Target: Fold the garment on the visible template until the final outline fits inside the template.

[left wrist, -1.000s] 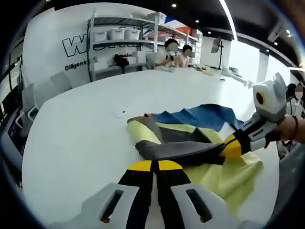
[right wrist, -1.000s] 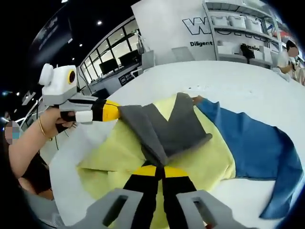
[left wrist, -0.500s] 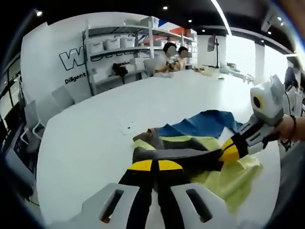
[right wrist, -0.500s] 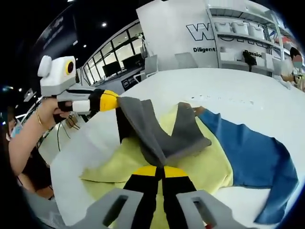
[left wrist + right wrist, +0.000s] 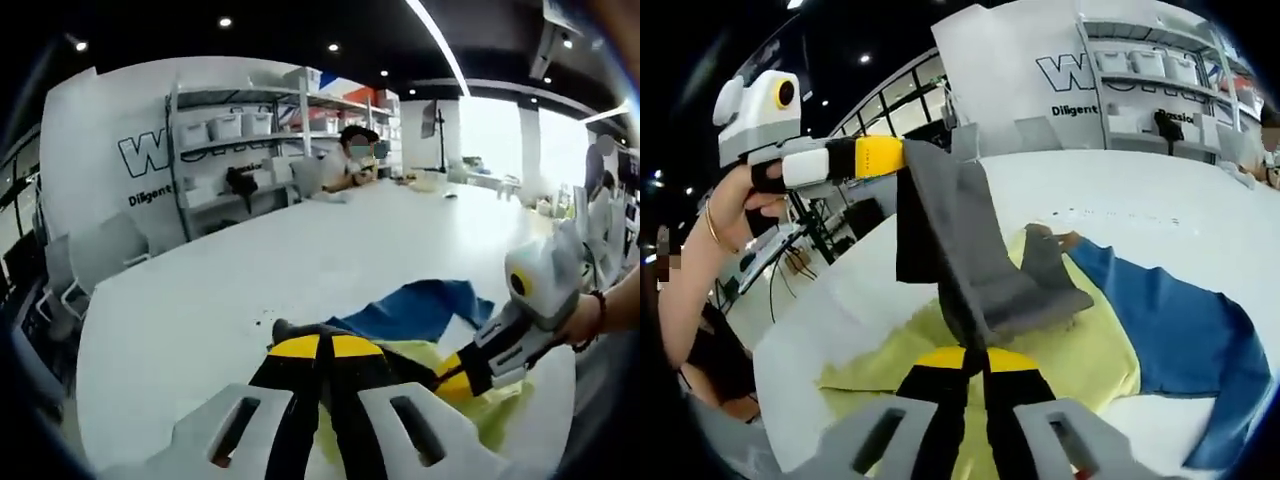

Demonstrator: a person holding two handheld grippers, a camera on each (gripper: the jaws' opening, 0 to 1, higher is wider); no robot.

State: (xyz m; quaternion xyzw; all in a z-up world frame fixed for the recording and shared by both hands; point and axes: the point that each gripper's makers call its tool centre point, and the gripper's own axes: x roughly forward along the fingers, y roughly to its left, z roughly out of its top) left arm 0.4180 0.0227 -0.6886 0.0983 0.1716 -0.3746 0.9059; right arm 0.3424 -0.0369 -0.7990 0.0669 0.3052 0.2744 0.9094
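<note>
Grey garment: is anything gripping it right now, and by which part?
Both grippers hold the grey garment along one edge: the left gripper pinches a lifted corner, the right gripper the other end, above the yellow template.

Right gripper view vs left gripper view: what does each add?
Right gripper view: the grey garment lifted off the yellow template, pinched between the left gripper and the right gripper, hanging in a fold. Left gripper view: seated people at the far end of the white table, and the right gripper's camera end, held by a hand. Both: blue cloth, yellow template, shelving.
</note>
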